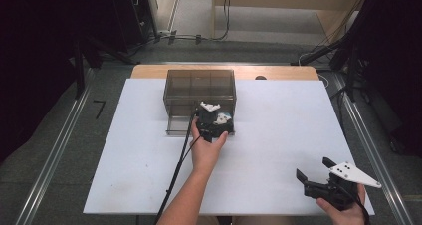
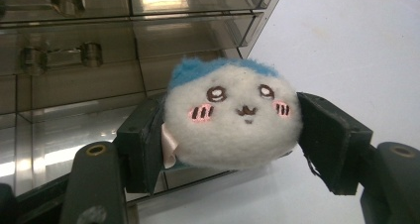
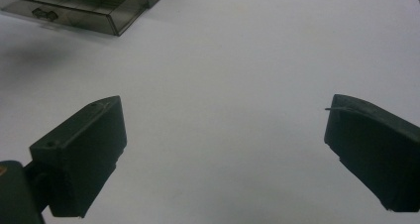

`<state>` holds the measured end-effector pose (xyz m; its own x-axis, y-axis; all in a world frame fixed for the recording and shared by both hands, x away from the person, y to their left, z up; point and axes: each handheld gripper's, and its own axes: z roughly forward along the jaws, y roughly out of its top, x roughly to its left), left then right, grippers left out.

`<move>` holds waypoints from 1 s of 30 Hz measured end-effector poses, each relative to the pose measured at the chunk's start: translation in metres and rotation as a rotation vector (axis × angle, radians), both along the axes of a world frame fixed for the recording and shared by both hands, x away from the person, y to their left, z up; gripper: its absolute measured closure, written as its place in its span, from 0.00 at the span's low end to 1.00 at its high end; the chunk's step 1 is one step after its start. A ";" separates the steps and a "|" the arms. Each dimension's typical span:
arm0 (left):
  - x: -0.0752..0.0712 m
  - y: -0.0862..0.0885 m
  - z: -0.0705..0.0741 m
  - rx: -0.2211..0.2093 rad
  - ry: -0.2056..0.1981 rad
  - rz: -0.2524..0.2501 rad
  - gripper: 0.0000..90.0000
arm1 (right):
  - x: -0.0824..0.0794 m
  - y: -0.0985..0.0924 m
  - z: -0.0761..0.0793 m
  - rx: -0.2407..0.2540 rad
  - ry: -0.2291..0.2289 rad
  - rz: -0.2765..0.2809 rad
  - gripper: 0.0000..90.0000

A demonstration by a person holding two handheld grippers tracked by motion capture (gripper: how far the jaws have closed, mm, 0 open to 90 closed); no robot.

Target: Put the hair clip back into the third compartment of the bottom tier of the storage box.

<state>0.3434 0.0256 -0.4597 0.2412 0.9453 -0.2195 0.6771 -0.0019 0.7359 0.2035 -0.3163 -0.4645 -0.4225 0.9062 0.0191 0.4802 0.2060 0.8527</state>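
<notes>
One plush toy (image 2: 232, 121) sits clamped in my left gripper (image 2: 230, 135), apparently over the one smoky drawer box's (image 1: 199, 85) open drawer at centre frame; my right gripper (image 3: 223, 149), lower right, gapes wide.

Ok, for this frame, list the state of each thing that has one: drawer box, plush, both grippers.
drawer box: upright on the white board, bottom drawer pulled out.
plush: clamped between the left jaws, face toward the camera, in front of the box.
left gripper: shut on the plush, at the open drawer.
right gripper: open, nothing between its jaws, off at the board's near right corner.
</notes>
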 end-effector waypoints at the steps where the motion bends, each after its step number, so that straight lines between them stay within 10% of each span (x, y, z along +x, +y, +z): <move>1: 0.000 -0.001 -0.001 0.004 0.000 -0.001 0.35 | 0.000 0.000 0.000 0.000 0.000 0.000 0.02; 30: -0.001 -0.004 0.000 -0.002 -0.017 -0.004 0.23 | 0.000 0.000 0.000 0.001 0.000 0.002 0.02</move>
<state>0.3426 0.0221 -0.4593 0.2489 0.9439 -0.2169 0.6644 -0.0034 0.7473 0.2036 -0.3163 -0.4644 -0.4241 0.9054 0.0203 0.4802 0.2059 0.8527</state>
